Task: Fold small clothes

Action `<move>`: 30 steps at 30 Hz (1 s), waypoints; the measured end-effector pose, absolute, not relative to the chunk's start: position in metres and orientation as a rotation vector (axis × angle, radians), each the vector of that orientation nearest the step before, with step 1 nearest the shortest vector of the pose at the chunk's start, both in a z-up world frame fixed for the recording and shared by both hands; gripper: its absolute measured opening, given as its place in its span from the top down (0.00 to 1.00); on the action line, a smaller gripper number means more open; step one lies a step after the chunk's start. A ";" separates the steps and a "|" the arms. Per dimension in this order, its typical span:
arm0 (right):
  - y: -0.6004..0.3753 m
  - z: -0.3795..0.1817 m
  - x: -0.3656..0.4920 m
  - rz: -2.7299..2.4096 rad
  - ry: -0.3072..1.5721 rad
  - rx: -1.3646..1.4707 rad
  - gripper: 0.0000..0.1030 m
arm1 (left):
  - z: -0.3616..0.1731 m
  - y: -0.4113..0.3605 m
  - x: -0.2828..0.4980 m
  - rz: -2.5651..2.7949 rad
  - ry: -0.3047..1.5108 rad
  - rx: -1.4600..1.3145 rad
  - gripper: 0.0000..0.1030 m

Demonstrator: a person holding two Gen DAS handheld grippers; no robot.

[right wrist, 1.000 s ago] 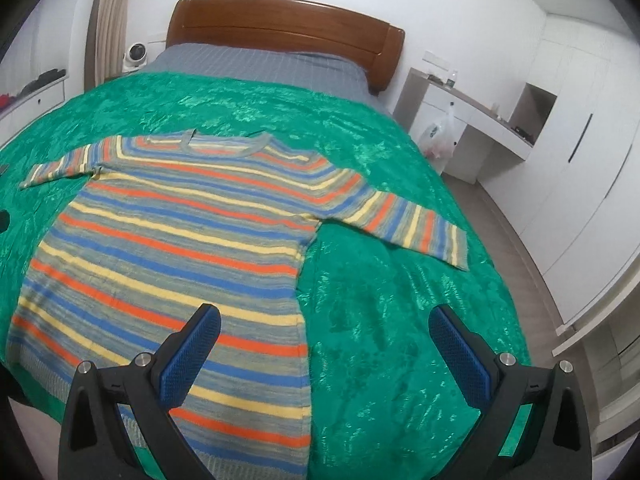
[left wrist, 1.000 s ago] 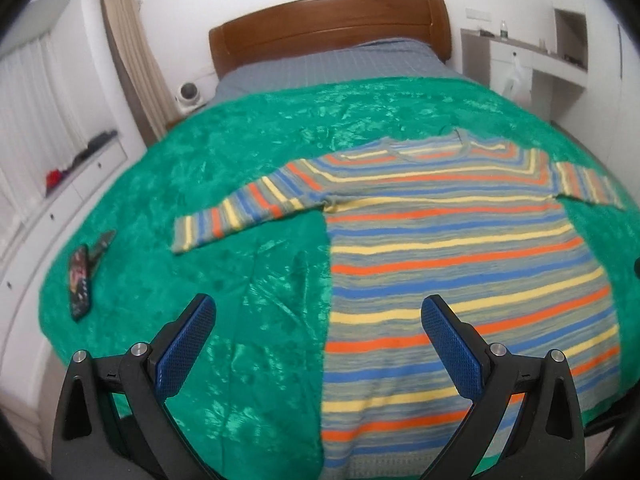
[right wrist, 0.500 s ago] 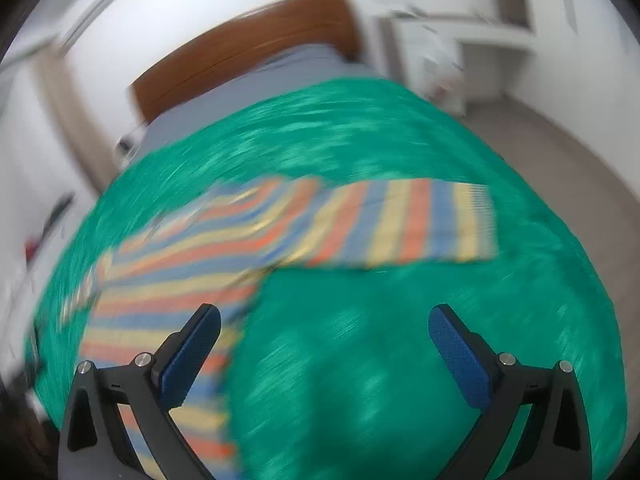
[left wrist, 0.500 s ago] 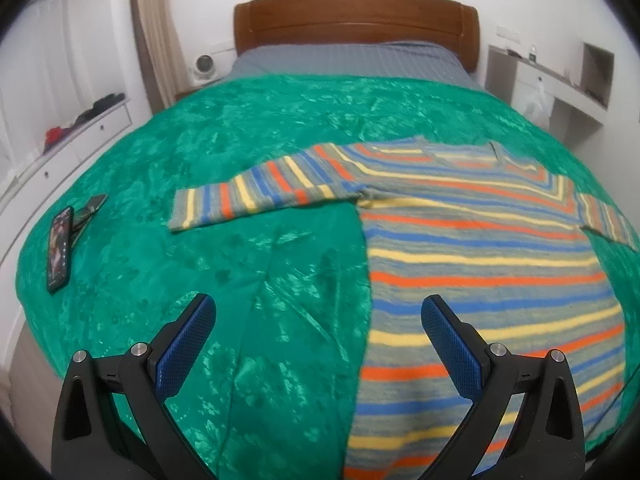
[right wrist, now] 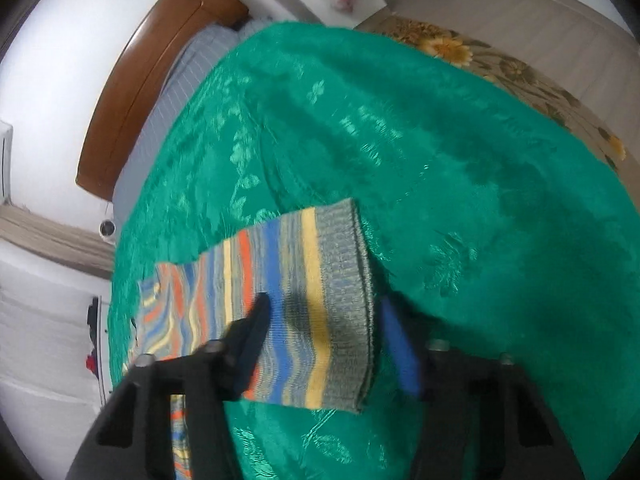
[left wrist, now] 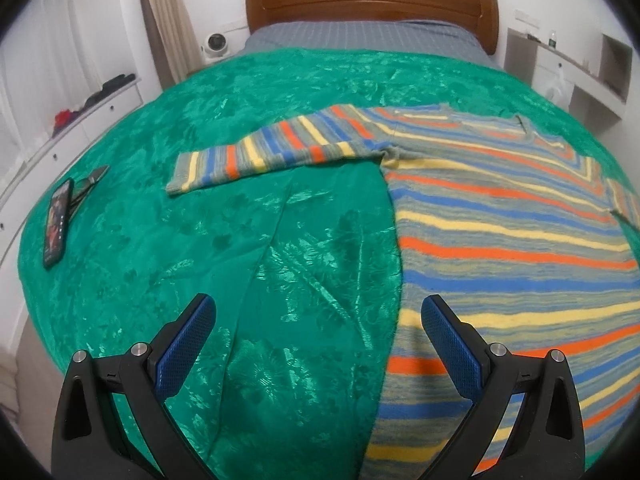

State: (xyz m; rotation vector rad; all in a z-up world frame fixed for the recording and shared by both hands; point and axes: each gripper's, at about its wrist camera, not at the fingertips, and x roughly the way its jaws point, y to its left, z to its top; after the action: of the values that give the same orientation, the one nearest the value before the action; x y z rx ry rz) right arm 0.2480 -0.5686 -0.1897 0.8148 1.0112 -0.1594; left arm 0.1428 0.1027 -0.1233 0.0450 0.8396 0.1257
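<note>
While the striped sweater (left wrist: 500, 232) lies flat and face up on the green bedspread (left wrist: 224, 240), both sleeves spread out to the sides, the two grippers stand at different stages of the fold. The left gripper (left wrist: 316, 344) hovers over the near edge of the bed with its jaws wide apart and empty; one blue pad sits above bare bedspread, the other above the sweater's side seam. The left sleeve (left wrist: 272, 152) stretches away from it, well apart, cuff untouched. A phone (left wrist: 56, 220) rests near the bed's left edge, clear of the garment.

The right gripper (right wrist: 324, 340) is rolled over and lowered onto the right sleeve cuff (right wrist: 344, 300). Its jaws straddle the ribbed cuff, one on either side, with a gap left between pad and knit; they appear open, not yet pinching. Whether the cuff is lifted off the bedspread cannot be told, since this view is blurred.

Step in hand, as judged: seizing the right cuff so the sleeve can be carried inward across the chest. To do it well, the jaws should close on the ribbed band itself and catch both layers of knit but none of the bedspread beneath. The sleeve is best lifted only slightly, then laid straight across the body, so the shoulder fold runs parallel to the side seam. The slippery satin may bunch if dragged.
</note>
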 end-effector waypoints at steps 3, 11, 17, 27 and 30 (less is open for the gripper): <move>-0.562 -0.174 0.247 -0.281 1.020 0.583 0.98 | -0.126 0.103 0.145 0.138 0.842 0.060 0.00; -0.531 -0.134 0.256 -0.283 0.935 0.524 0.98 | -0.129 0.118 0.146 0.174 0.785 0.068 0.00; -0.416 -0.035 0.300 -0.018 0.811 0.393 0.98 | -0.140 0.131 0.147 0.182 0.778 0.023 0.00; -0.152 -0.012 0.381 0.423 0.861 0.233 0.96 | -0.135 0.149 0.146 0.202 0.739 -0.008 0.00; -0.108 -0.054 0.398 0.513 0.966 0.254 0.76 | -0.139 0.159 0.149 0.216 0.764 -0.048 0.00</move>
State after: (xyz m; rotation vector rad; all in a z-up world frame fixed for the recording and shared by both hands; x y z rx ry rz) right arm 0.3980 -0.1079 -0.0535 0.2543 0.9656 0.5129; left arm 0.1487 0.1592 -0.1386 -0.0484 0.7638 0.2161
